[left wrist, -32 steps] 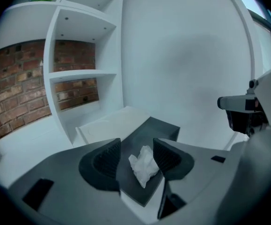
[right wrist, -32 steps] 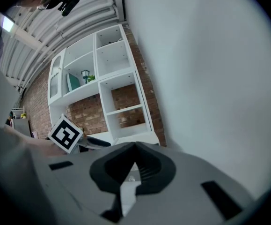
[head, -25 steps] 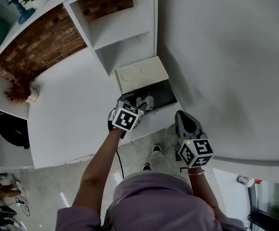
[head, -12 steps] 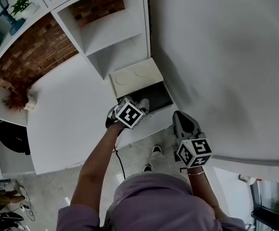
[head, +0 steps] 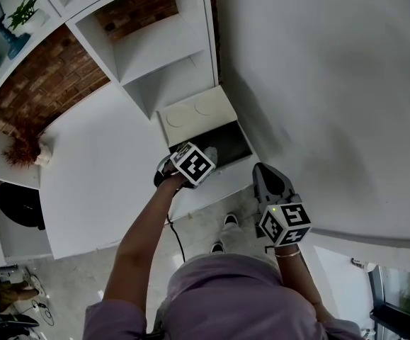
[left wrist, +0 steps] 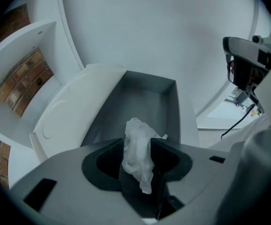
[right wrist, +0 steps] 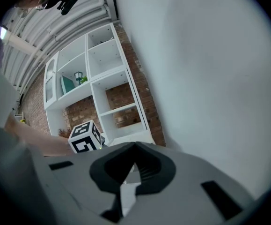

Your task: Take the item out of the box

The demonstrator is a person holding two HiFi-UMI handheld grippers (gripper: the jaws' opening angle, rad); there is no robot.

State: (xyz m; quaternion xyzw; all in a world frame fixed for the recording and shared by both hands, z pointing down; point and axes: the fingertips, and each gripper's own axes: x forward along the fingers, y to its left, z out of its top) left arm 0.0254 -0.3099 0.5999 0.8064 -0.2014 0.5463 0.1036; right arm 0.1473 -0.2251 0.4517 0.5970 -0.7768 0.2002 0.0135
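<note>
A shallow grey box [head: 234, 142] stands open on the white tabletop, its cream lid [head: 194, 112] folded back. My left gripper [head: 206, 157] points steeply down into it. In the left gripper view, a crumpled white item [left wrist: 137, 146] stands up from the box floor [left wrist: 142, 102]. It fills the gap of my left gripper [left wrist: 137, 149], whose jaws have just been closing and now pinch it from both sides. My right gripper [head: 261, 170] hovers right of the box near the table edge. Its jaws [right wrist: 134, 146] are shut, tips together, with nothing in them.
A white shelf unit [head: 163, 52] with a brick back stands just behind the box. A white wall [head: 318, 83] runs along the right. A dried plant [head: 22, 149] sits at the far left of the tabletop [head: 98, 168]. The floor lies below the table edge.
My left gripper has dipped lower into the box and tilted over the white item, which it now covers in the head view. The right gripper has stayed in place.
</note>
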